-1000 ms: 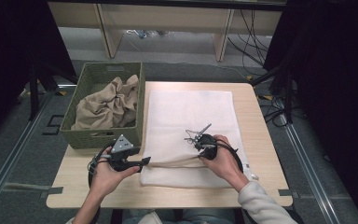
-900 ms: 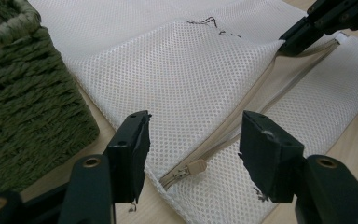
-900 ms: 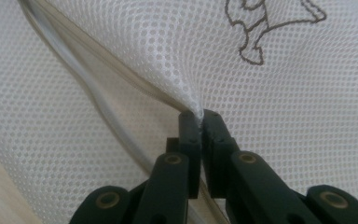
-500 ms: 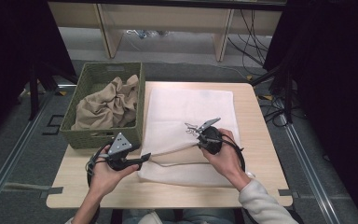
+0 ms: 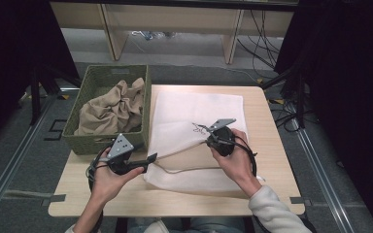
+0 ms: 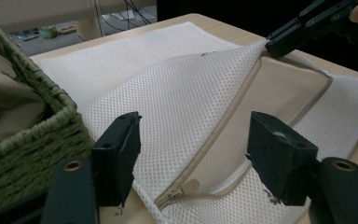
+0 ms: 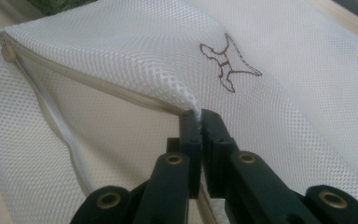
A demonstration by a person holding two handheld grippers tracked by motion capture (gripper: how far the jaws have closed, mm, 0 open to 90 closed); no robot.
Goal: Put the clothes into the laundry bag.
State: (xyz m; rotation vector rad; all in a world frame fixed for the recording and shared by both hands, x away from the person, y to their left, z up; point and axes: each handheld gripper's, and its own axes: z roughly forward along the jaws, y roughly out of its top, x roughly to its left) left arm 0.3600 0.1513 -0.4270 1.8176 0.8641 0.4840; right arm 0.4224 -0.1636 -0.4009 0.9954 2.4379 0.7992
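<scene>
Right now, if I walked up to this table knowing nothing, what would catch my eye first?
Most likely the white mesh laundry bag spread across the middle of the table, its upper layer pinched at the zip edge and lifted into a tent by the right claw. The left claw waits open at the bag's near corner, nothing between its pads. To the left stands a green woven basket holding crumpled beige cloth.

Both grippers are black: the left gripper (image 5: 148, 158) and right gripper (image 5: 205, 130) each carry a grey three-cornered plate, brass-coloured screws, blocky pads and looping black cables. The right arm wears a pale grey sleeve (image 5: 274, 211).
</scene>
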